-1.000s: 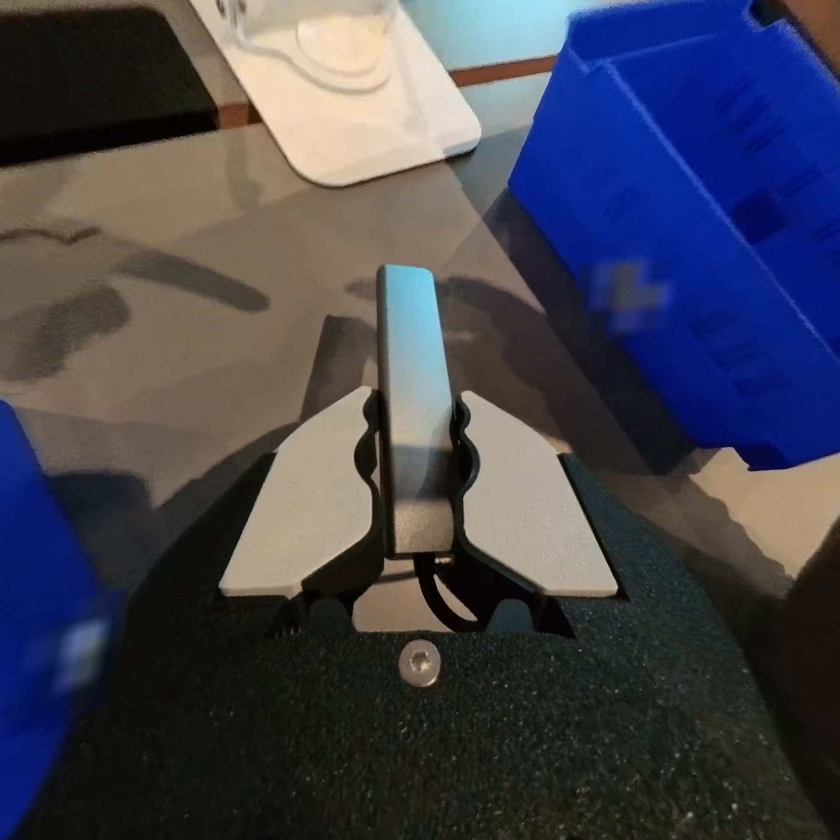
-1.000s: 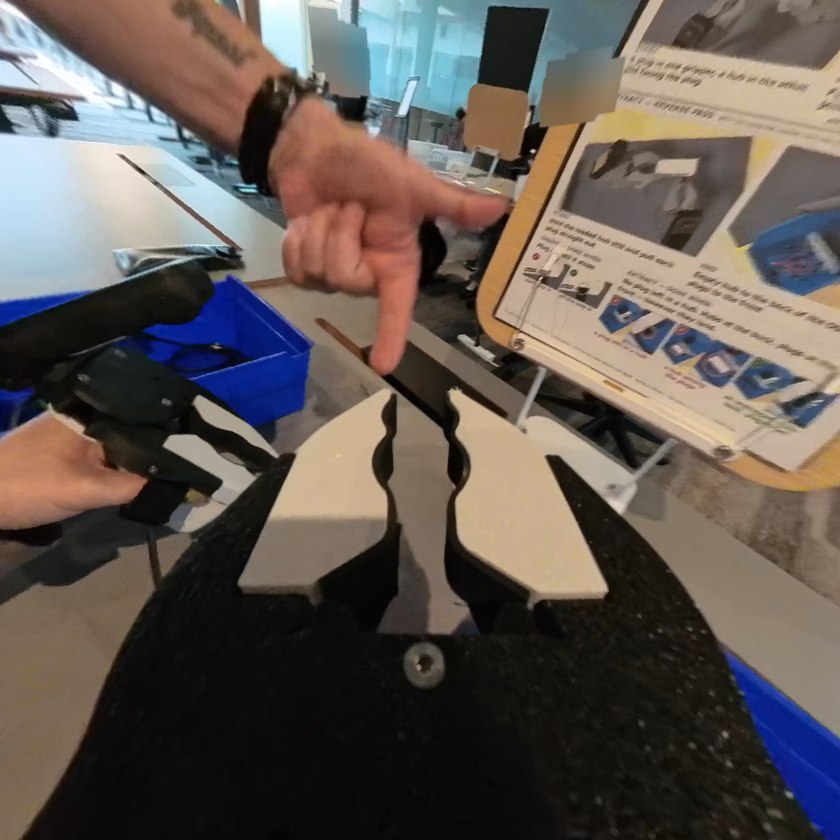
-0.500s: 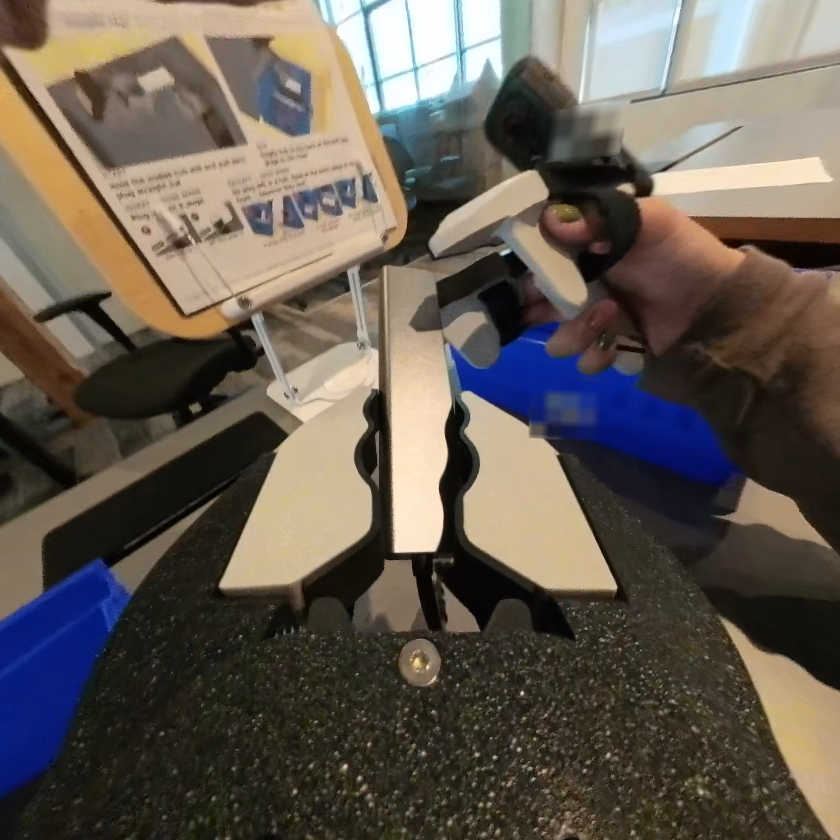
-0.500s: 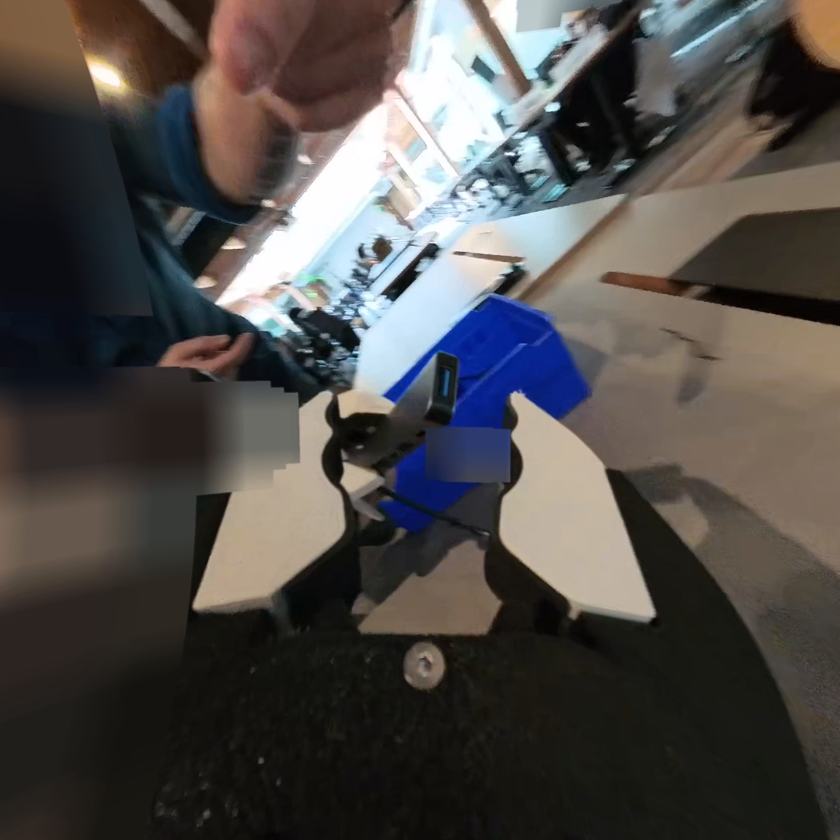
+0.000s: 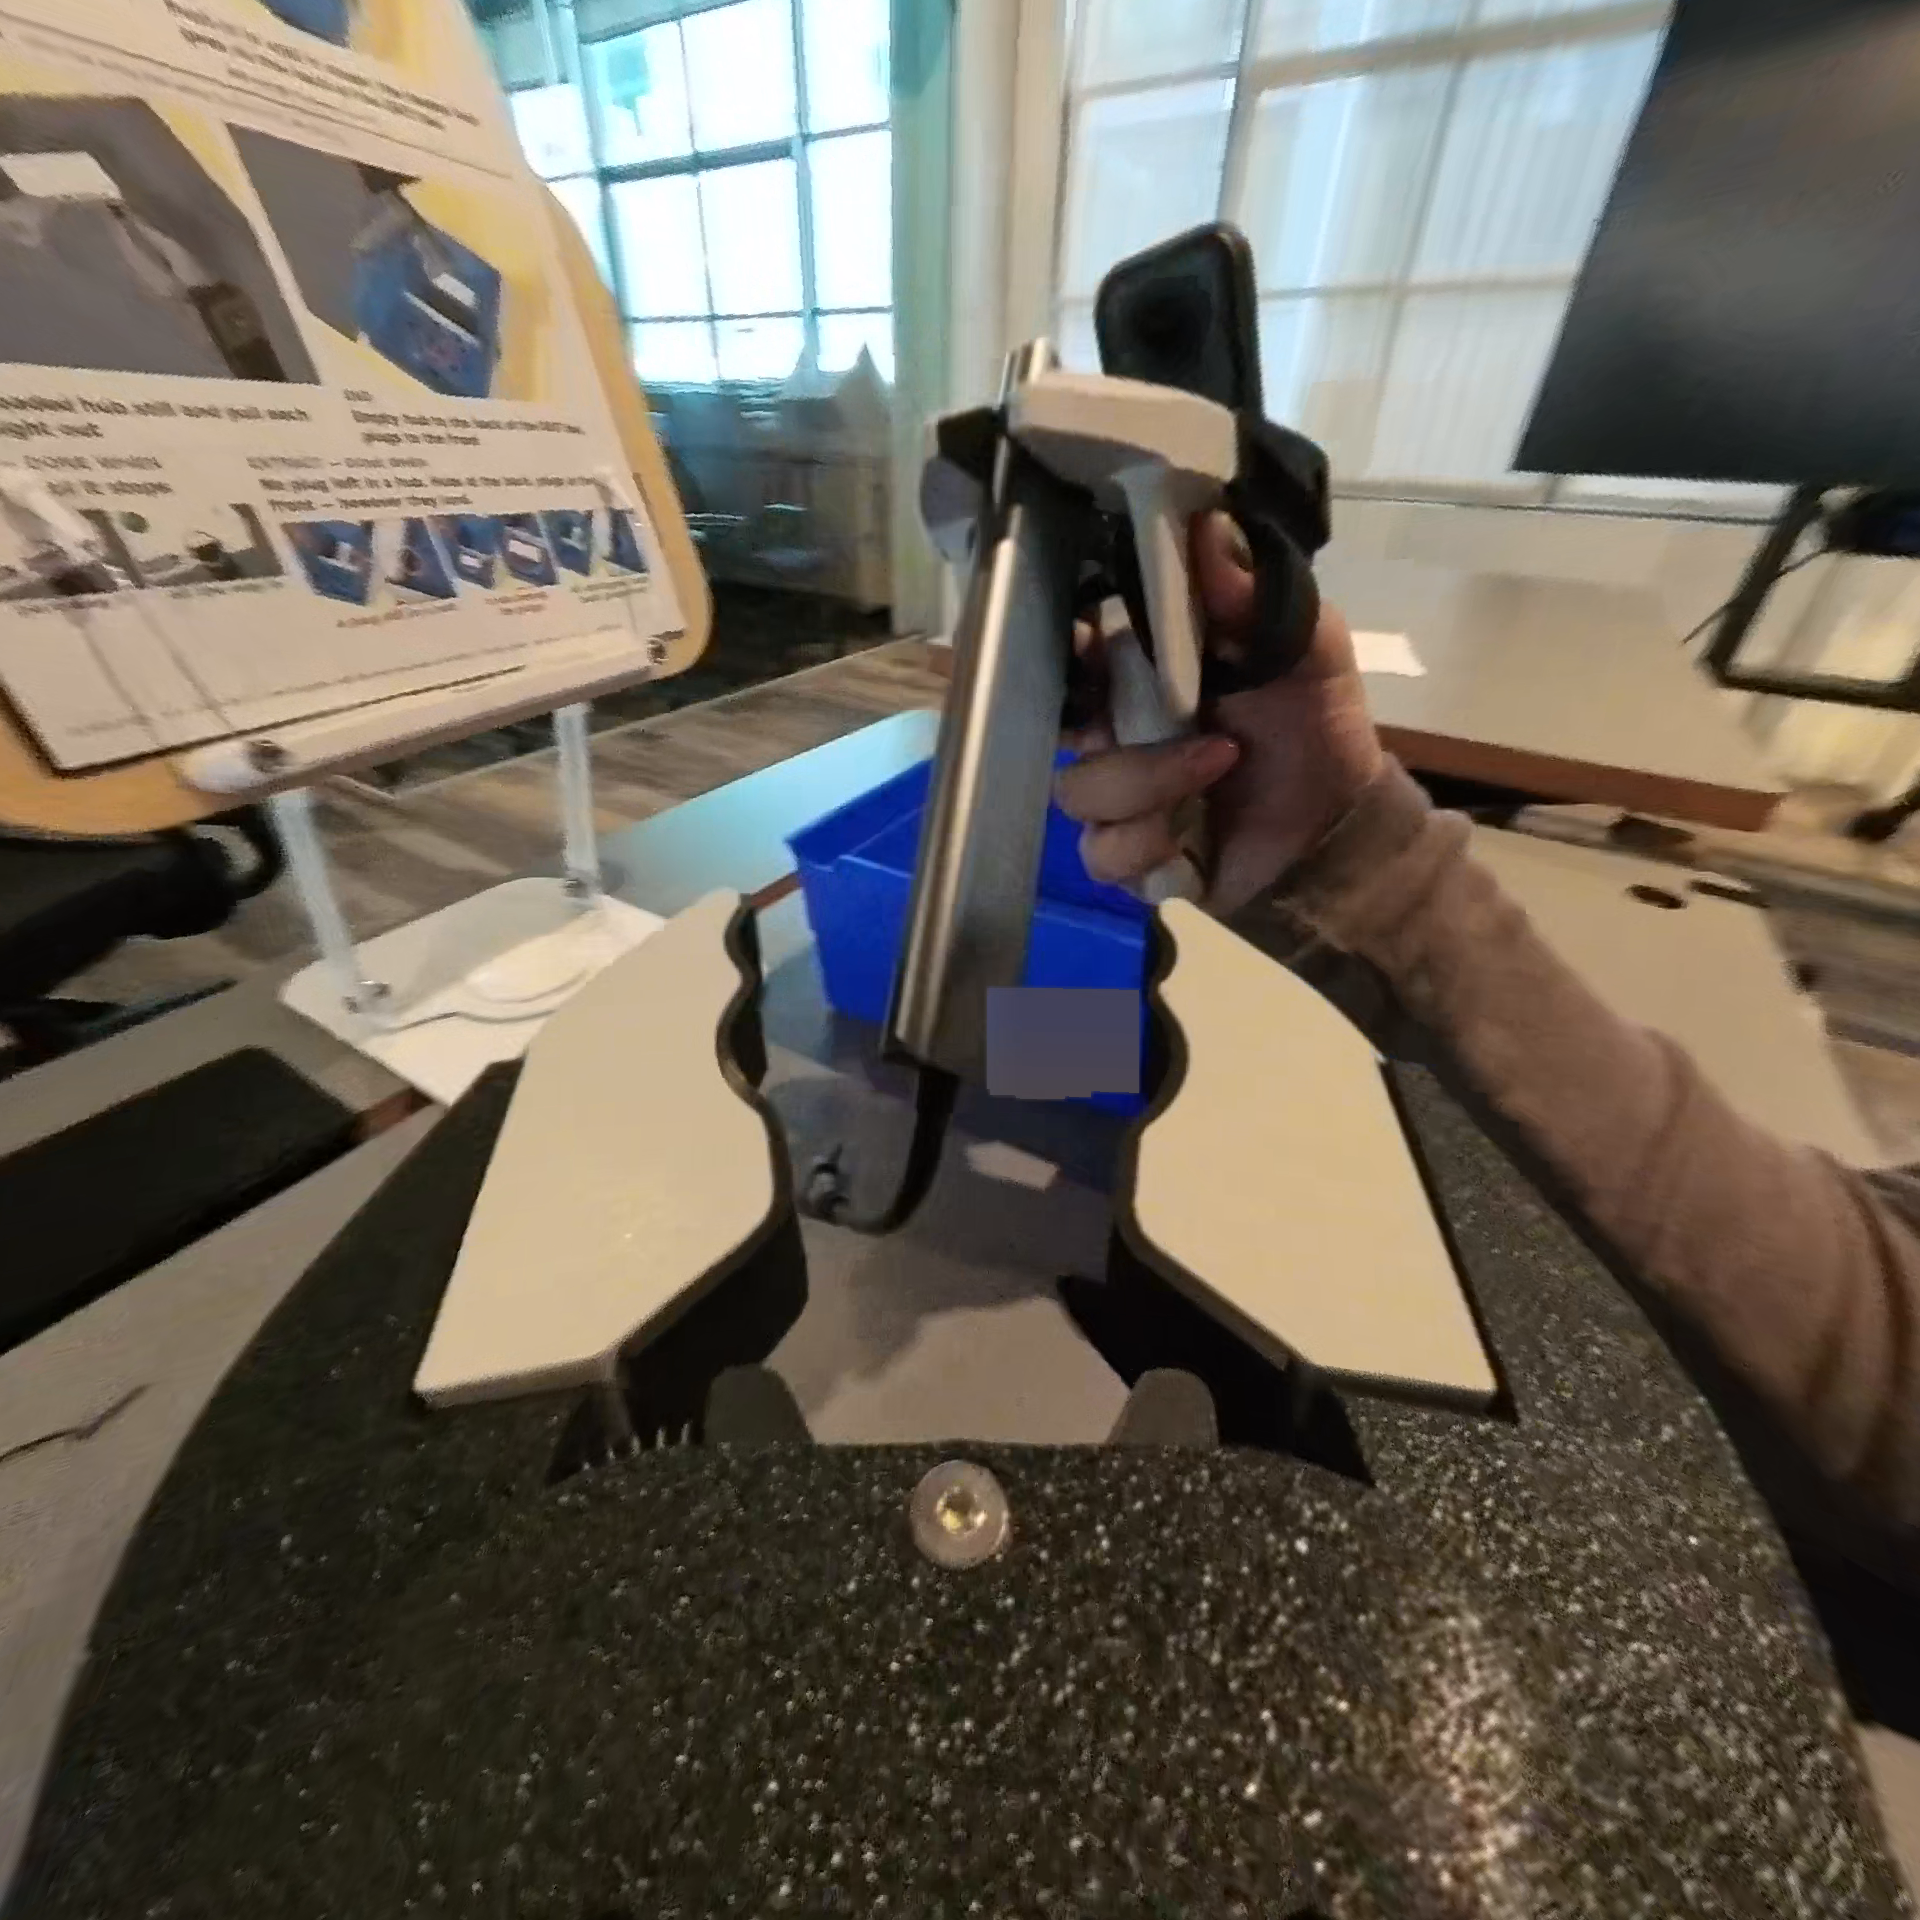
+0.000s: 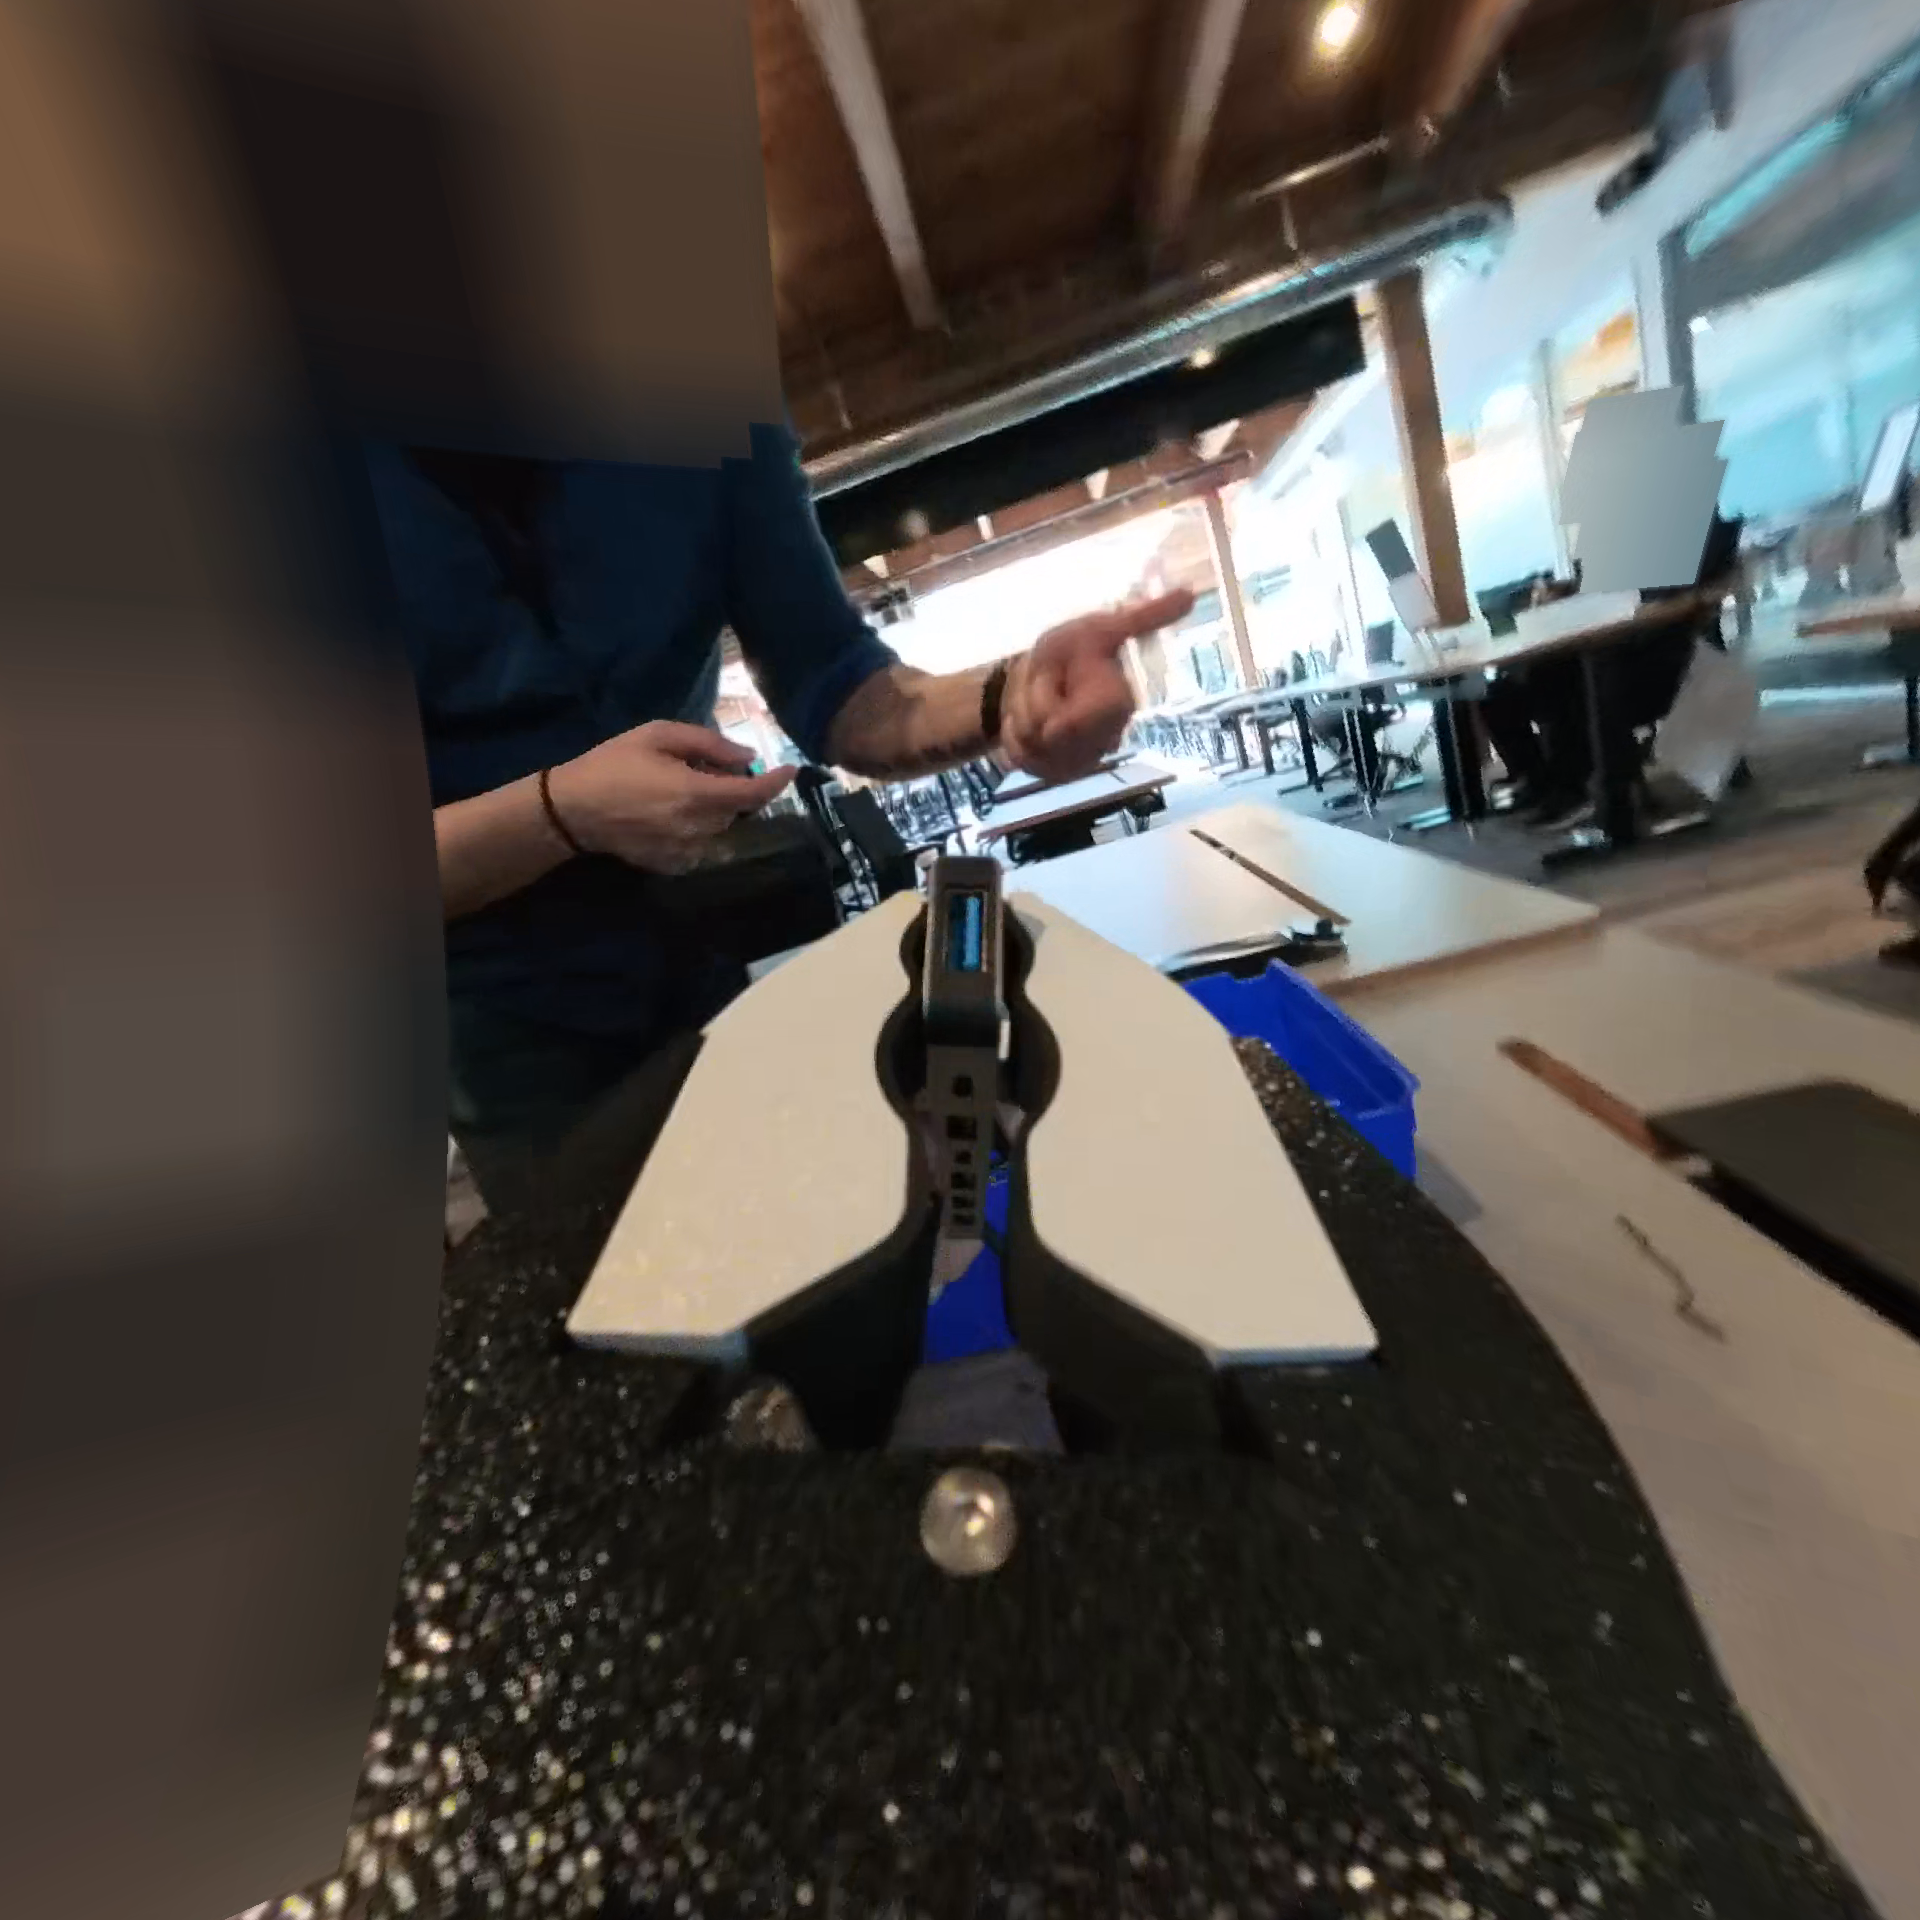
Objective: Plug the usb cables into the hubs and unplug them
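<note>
Right now your left gripper (image 5: 951, 1049) stands with its two pale fingers (image 5: 623, 1143) spread wide and nothing between them. Ahead of it, in the left wrist view, your right gripper (image 5: 997, 499) is clamped on the grey hub (image 5: 987, 790) — the slim metal bar hangs from that grip, tilted, with its lower end in front of the blue bin (image 5: 1081, 935). A short black cable (image 5: 904, 1164) curls from the hub's lower end and hangs free in the gap between your left fingers, touching neither as far as you can see. Your right hand (image 5: 1247, 748) wraps the handle, sleeve running off to the right.

From the right wrist view, the right gripper (image 6: 964, 966) is closed on the hub (image 6: 964, 997), which sits upright between the fingertips, its blue-lined port (image 6: 964, 930) facing the camera and a row of small ports on the edge below. The hub is well clear of the table (image 6: 1558, 1091).

Behind it stands a person in a dark blue top (image 6: 582, 665), one hand pointing (image 6: 1070, 686), the other holding something small that is too blurred to make out. An instruction board (image 5: 312, 416) on a white stand (image 5: 468, 966) sits to the left of the bin.
</note>
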### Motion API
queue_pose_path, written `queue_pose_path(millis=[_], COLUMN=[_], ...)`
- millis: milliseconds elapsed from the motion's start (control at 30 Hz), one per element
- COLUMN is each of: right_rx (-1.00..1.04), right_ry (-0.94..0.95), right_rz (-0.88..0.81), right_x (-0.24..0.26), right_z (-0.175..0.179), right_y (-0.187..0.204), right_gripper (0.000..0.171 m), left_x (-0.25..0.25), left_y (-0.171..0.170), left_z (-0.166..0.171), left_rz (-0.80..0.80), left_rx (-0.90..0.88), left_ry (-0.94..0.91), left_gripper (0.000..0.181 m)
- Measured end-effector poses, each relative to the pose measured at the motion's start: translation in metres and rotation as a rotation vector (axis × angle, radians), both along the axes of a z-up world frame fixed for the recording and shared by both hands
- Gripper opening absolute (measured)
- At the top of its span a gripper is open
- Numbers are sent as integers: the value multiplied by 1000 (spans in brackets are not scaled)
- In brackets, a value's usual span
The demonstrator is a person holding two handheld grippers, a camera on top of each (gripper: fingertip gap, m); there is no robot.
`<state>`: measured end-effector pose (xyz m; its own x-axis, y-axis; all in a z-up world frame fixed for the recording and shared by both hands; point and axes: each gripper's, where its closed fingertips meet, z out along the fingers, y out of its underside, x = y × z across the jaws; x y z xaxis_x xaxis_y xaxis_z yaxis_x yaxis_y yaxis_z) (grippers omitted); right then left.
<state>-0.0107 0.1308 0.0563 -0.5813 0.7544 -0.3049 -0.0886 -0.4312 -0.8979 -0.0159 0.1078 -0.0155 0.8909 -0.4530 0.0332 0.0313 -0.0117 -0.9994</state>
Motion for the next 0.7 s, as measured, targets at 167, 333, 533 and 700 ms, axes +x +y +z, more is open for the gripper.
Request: queue_pose_path(millis=[167,333,533,700], right_rx=[163,287,616,812], right_ry=[105,-4,-366,-327], right_rz=[43,-84,-729,-610], right_x=[14,16,64,43], right_z=[12,0,-15,-4], right_y=[-26,-20,43,-13], right_gripper=[10,38,1,0], left_x=[18,20,-13,-10], left_y=[-10,-15,-13,-4], left_z=[4,1,-2,-25], left_rz=[-139,-133,126,169], left_rx=[-7,-55,-183,-292], left_ry=[-13,62,188,350], left_gripper=[19,10,10,10])
